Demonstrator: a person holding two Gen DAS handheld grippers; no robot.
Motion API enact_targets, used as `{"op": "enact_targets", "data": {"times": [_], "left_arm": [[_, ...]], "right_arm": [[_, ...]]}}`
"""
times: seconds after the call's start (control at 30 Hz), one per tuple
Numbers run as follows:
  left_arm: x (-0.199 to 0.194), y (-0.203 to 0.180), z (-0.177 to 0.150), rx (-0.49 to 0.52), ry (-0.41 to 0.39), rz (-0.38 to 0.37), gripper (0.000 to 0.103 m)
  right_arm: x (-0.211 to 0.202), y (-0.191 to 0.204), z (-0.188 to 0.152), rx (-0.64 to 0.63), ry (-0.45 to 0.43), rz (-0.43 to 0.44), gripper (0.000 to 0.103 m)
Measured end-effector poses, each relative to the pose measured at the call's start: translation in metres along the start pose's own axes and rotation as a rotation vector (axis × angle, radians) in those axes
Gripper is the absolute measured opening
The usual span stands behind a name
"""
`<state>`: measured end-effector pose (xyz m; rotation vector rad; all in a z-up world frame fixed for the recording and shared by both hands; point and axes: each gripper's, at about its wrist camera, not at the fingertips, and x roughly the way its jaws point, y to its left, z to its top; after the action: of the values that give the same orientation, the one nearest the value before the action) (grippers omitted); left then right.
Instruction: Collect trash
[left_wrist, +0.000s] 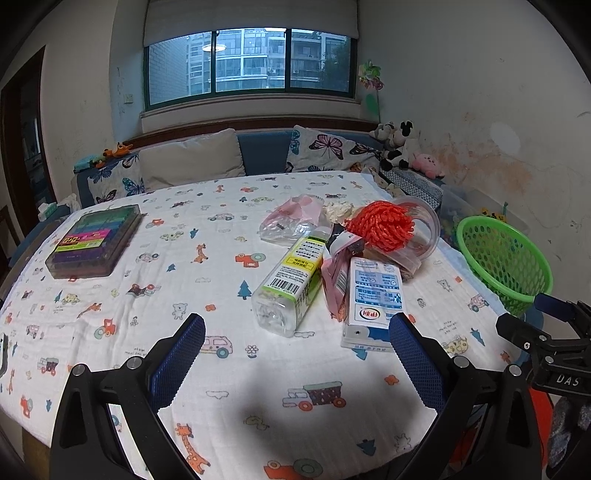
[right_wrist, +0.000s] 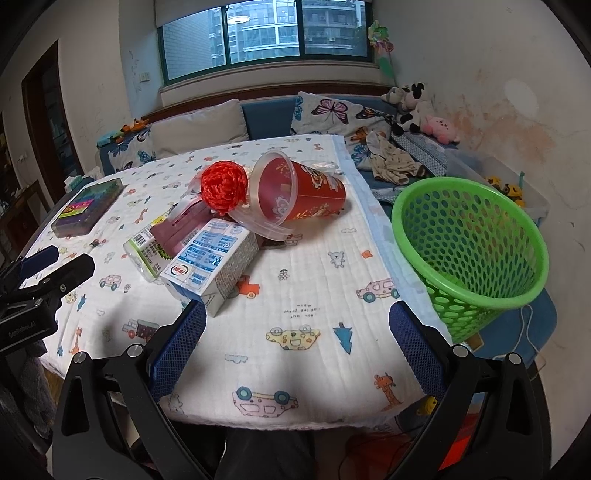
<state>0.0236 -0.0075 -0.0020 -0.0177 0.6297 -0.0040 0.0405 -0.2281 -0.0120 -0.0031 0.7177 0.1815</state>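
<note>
A pile of trash lies on the patterned tablecloth (left_wrist: 184, 258): an empty clear bottle (left_wrist: 291, 277) with a yellow-green label, a blue and white milk carton (left_wrist: 373, 302), a pink wrapper (left_wrist: 334, 280), a red mesh ball (left_wrist: 380, 225), a tipped clear cup (right_wrist: 295, 192) with red print, and a crumpled plastic bag (left_wrist: 291, 218). A green mesh basket (right_wrist: 469, 251) stands off the table's right edge. My left gripper (left_wrist: 295, 325) is open, just short of the bottle and carton. My right gripper (right_wrist: 297, 314) is open above bare cloth, with the carton (right_wrist: 210, 262) by its left finger.
A box of coloured pens (left_wrist: 96, 240) lies at the table's left side. Behind the table runs a blue bench with cushions (left_wrist: 192, 158) and plush toys (left_wrist: 399, 144). Clothes (right_wrist: 391, 162) and a clear storage bin (right_wrist: 517, 192) sit to the right.
</note>
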Motion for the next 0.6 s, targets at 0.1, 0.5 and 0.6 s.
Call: {"op": "enact_targets", "data": {"times": [0.1,0.5,0.6], "left_arm": [[0.003,0.001,0.003,0.002,0.003,-0.004,0.097],[0.027,-0.019,0.029,0.040,0.015,-0.075,0.096],[0.037,-0.029,0.040,0.060,0.015,-0.100,0.095]], "right_arm": [[0.003,0.000,0.002,-0.004,0.003,-0.001,0.097],[0.015,-0.015,0.010,0.019,0.017,-0.002,0.097],[0.018,-0.020,0.014,0.022,0.016,-0.004,0.097]]}}
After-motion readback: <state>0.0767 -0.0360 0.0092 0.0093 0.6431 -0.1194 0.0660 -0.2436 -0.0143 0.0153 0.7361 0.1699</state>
